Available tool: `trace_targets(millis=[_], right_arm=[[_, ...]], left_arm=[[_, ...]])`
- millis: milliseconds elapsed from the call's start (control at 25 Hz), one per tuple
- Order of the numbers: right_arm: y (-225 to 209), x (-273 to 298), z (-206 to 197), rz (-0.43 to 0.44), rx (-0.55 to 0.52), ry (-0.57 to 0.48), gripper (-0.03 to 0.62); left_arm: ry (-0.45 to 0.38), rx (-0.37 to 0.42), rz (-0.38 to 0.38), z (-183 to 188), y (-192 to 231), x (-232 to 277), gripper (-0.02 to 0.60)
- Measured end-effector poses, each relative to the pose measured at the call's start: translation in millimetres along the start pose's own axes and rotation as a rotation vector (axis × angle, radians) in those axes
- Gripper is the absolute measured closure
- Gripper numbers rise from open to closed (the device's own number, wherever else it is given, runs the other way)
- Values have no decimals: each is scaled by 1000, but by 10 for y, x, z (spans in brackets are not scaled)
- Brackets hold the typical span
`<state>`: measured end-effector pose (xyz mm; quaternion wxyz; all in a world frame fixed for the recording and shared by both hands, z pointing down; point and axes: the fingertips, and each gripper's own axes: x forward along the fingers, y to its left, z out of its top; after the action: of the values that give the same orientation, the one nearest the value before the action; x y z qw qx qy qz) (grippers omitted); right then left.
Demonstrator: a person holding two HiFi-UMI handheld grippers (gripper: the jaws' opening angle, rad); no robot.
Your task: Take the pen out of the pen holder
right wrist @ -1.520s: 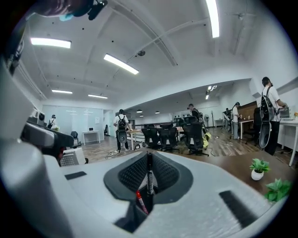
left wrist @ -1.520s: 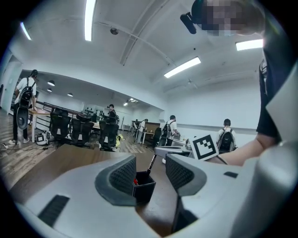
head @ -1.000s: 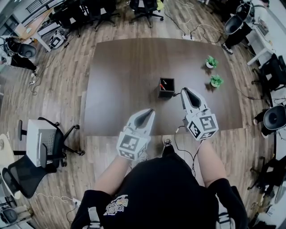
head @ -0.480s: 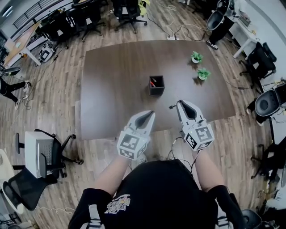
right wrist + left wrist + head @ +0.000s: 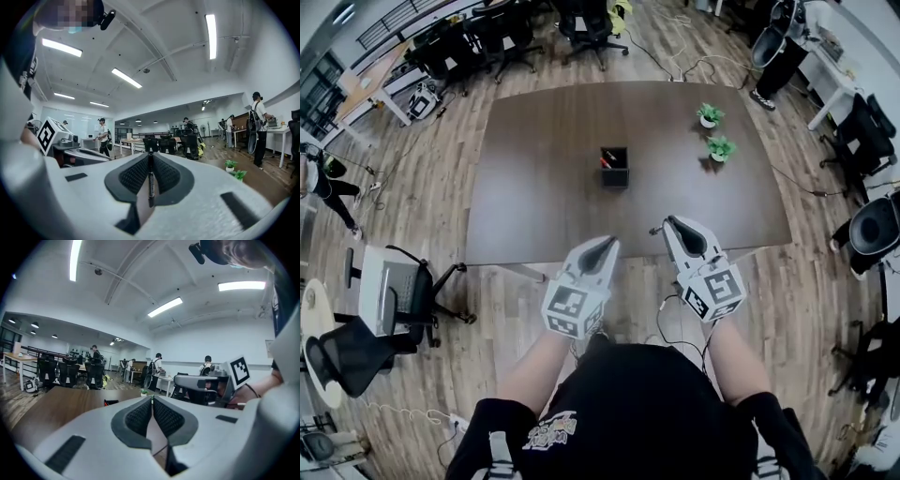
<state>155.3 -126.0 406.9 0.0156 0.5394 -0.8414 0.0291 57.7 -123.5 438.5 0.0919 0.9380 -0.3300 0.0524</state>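
Observation:
The black square pen holder (image 5: 615, 169) stands in the middle of the dark brown table (image 5: 544, 197), with a red pen (image 5: 606, 161) still in it. My right gripper (image 5: 670, 223) hovers over the table's near edge, shut on a black pen (image 5: 150, 187) that lies lengthwise between its pads; the pen's end pokes out to the left of the tips (image 5: 655, 229). My left gripper (image 5: 608, 243) is beside it, just off the near edge, shut with nothing in it. In the left gripper view the holder (image 5: 111, 402) is far ahead beyond the closed jaws.
Two small potted plants (image 5: 709, 115) (image 5: 720, 148) stand at the table's far right. An office chair (image 5: 394, 291) is on the floor to the left, more chairs and desks ring the room, and cables lie on the wooden floor. People stand far off.
Both grippers have drawn back from the pen holder to the table's near edge, the right one carrying the black pen. The holder now lies farther ahead.

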Motion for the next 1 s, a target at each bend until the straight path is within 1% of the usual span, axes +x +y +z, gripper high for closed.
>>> trace_targets(millis=[160,360,480,560,720,880,1000], right_arm=[[24,-445,-86,56,11,-2,559],[15,-783,-215,126,46,2,559],[37,-888,-277,156,77,-4,559],[141,-903,-279,181,87,-11,559],[434,-860,-245,225,91,-9,559],[798,-771,-273,241,91,-1,559],[1132,-706,-269,236,78,3,559]], left_arm=[[-4,-5,82,-73,-385,-192,569],[14,-20,182,-182,-745,-407,569],[15,3,222,-157,-900,-528,569],[13,14,252,-141,-909,-654,569],[3,8,297,-134,-856,-932,569],[-4,3,307,-193,-748,-1248,569],[-11,-7,293,-243,-609,-1519,569]])
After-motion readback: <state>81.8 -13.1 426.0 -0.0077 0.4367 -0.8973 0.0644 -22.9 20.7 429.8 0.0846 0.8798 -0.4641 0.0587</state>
